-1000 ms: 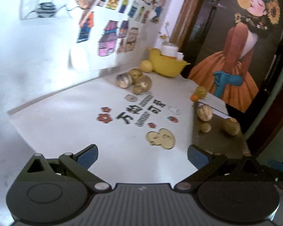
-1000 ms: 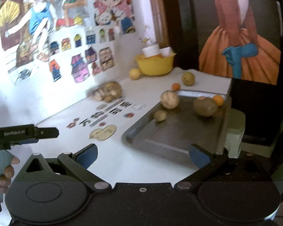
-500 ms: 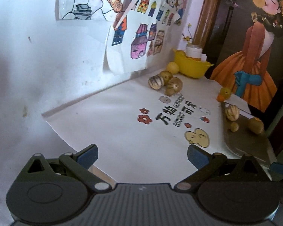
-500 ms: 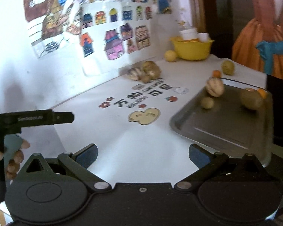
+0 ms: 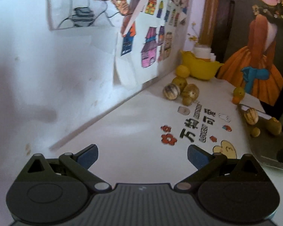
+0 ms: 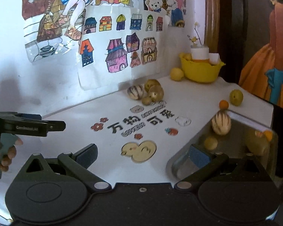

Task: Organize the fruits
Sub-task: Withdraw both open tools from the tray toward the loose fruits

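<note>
Here, both tools are held above the white table [image 6: 88, 111] with nothing between their fingers: the left tool [image 5: 142, 155] is spread wide, and the right tool [image 6: 143, 155] is spread equally wide. In the right wrist view, the left tool is also seen from the side at the left edge, gripped by a hand [image 6: 4, 151]. A metal tray [image 6: 241, 131] is set at the right end of the table, and a striped melon [image 6: 221, 124], a small yellow fruit [image 6: 210, 142] and a larger yellowish fruit [image 6: 256, 144] are lying in it. A cluster of fruits [image 6: 147, 93] is gathered near the wall, beside the printed characters on the table. A yellow bowl [image 6: 201, 70] is placed in the far corner, with a lemon [image 6: 176, 73] just beside it. A green-yellow fruit [image 6: 236, 97] and a small orange [image 6: 224, 104] are found close together near the tray's far edge.
</note>
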`<state>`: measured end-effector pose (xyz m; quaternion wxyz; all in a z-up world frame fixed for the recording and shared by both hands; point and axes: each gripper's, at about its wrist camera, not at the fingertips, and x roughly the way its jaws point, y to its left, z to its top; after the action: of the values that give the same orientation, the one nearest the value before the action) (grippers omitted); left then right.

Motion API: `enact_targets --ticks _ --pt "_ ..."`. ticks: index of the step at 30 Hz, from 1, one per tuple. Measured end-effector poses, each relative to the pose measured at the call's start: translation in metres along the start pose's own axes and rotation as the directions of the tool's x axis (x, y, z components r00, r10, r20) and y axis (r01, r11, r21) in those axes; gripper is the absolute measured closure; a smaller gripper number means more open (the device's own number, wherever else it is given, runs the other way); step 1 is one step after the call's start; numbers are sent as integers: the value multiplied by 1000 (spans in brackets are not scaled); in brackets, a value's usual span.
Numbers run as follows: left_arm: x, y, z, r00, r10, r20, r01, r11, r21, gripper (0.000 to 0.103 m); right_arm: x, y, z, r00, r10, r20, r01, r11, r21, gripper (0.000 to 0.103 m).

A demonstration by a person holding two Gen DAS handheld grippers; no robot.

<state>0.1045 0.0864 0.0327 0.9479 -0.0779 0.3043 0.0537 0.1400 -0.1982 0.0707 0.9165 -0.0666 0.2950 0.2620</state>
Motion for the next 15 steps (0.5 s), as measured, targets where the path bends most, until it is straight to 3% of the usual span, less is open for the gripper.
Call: enact_targets --ticks 3,8,11,15 --pt "11 0 13 998 -59 2 59 997 58 0 8 -5 13 1000 -17 23 18 999 -36 1" --pt "32 -12 43 994 -98 39 90 982 163 0 24 -25 48 999 -17 38 19 999 -37 1" --pt "48 -22 61 989 -129 68 107 957 268 0 38 -41 76 999 -22 31 24 998 -60 1" --pt "72 -35 76 983 -178 44 149 915 376 0 64 -58 109 1000 -25 -1 25 991 -128 1"
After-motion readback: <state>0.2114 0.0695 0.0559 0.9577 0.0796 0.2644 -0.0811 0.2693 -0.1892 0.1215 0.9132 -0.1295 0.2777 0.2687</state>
